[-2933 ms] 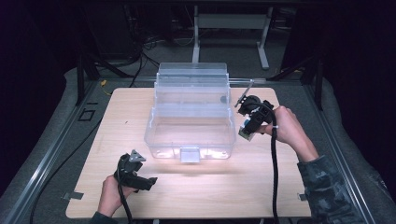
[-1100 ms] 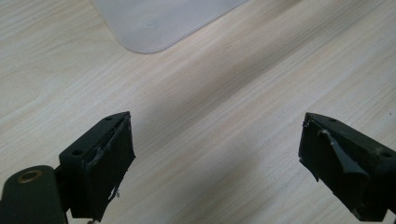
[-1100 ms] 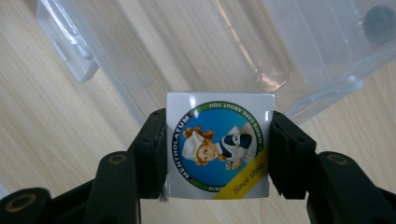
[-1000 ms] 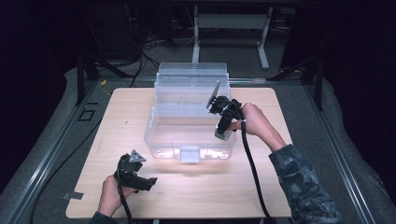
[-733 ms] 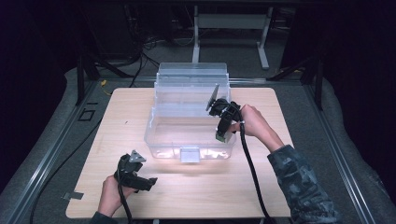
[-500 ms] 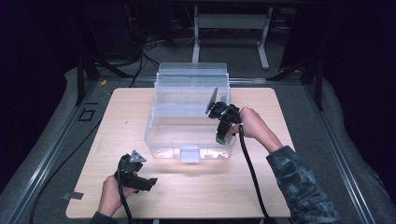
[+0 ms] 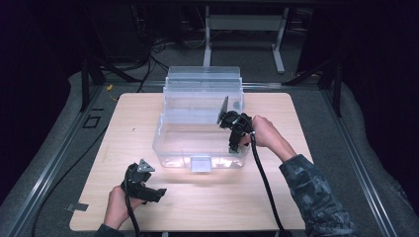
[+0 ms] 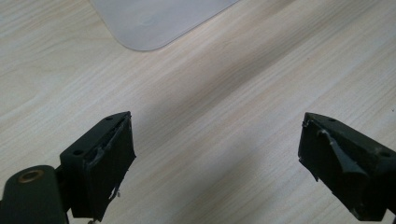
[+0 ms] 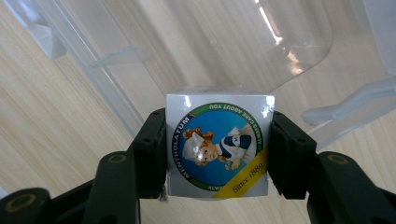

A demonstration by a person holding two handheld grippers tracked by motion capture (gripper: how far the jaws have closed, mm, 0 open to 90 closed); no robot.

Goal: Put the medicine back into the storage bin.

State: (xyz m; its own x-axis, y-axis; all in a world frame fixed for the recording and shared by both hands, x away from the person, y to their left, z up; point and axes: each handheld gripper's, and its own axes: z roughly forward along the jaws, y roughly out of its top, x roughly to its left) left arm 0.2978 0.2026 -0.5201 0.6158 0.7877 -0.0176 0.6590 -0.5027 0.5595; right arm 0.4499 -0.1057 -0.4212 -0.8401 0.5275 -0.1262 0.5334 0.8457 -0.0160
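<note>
Plainly "MENTHOLATUM", "Since 1889" on the clamped box

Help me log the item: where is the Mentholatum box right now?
In the right gripper view the Mentholatum box sits clamped between the right tongs, held over the clear plastic bin at its right side, mid-table.

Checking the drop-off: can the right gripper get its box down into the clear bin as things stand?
Probably yes. The right gripper, shut on the Mentholatum box, hangs at the bin's right front corner. The bin is open-topped with nothing visible inside below it. The left gripper rests well away on the table.
</note>
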